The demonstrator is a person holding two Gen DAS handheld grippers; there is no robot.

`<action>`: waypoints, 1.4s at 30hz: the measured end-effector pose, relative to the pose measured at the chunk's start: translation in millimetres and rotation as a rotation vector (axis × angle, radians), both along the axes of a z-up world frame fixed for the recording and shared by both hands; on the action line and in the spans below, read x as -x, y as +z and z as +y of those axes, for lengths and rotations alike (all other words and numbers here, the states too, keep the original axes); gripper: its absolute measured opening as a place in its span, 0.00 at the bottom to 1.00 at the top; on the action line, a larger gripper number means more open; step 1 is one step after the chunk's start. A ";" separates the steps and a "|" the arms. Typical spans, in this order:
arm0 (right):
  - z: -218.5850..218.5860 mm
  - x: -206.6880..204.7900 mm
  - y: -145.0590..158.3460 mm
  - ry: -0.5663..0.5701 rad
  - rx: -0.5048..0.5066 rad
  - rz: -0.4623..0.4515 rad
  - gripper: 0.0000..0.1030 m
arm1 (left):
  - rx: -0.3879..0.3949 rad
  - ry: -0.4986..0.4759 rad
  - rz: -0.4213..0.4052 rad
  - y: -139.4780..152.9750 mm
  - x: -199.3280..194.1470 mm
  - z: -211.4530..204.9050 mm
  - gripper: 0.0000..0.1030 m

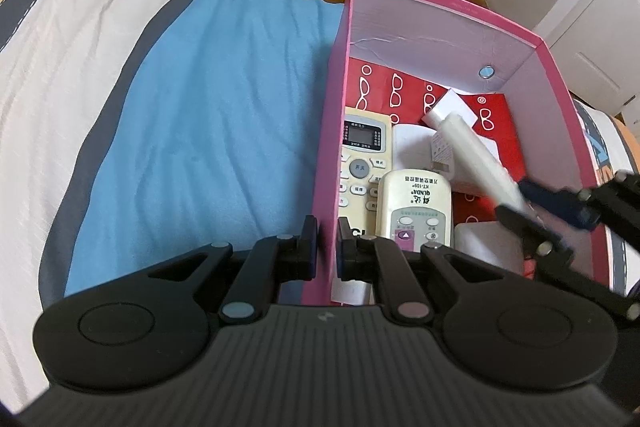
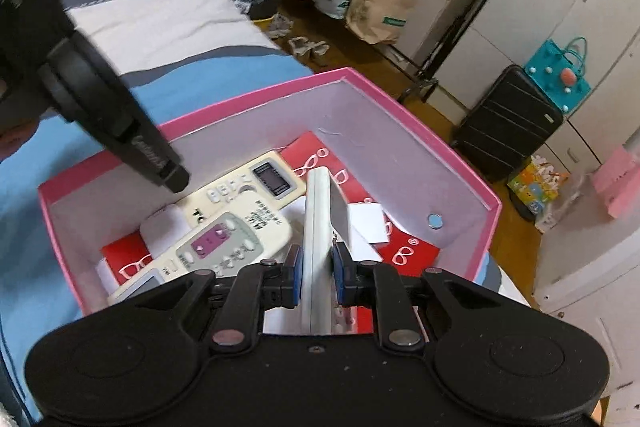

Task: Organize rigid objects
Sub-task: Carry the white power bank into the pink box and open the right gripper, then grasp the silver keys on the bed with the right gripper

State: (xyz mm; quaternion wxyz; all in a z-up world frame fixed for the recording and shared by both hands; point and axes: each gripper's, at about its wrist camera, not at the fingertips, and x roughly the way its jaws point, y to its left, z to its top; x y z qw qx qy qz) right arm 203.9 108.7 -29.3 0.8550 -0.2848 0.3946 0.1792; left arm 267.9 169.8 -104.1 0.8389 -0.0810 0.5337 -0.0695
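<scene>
A pink box (image 1: pixel 440 5) stands on the bed, and it also shows in the right wrist view (image 2: pixel 420 131). Inside lie two cream remotes (image 1: pixel 416 205) (image 1: pixel 364 155) on red paper printed with glasses. My left gripper (image 1: pixel 327 247) is shut on the box's left wall, one finger outside and one inside. My right gripper (image 2: pixel 316 275) is shut on a slim white remote (image 2: pixel 318 227), held on edge over the box. In the left wrist view that remote (image 1: pixel 484 155) slants above the box contents, with the right gripper (image 1: pixel 528 207) at its lower end.
The box sits on a blue blanket (image 1: pixel 208 115) over a striped bedsheet (image 1: pixel 60 75). Beyond the bed are a wooden floor, a black suitcase (image 2: pixel 508 131), paper bags (image 2: pixel 380 11) and wardrobe doors.
</scene>
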 end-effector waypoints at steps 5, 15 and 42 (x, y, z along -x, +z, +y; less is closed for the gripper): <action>-0.7 0.3 -8.5 -0.025 -0.036 0.059 0.14 | 0.008 0.003 0.001 0.6 0.3 0.7 0.08; -91.8 5.5 54.5 -0.106 -0.551 0.179 0.28 | 0.006 0.002 0.005 1.1 0.8 1.7 0.08; -230.7 6.7 -75.1 -0.624 -0.702 0.498 0.50 | -0.021 0.010 0.019 0.7 -3.3 -4.7 0.08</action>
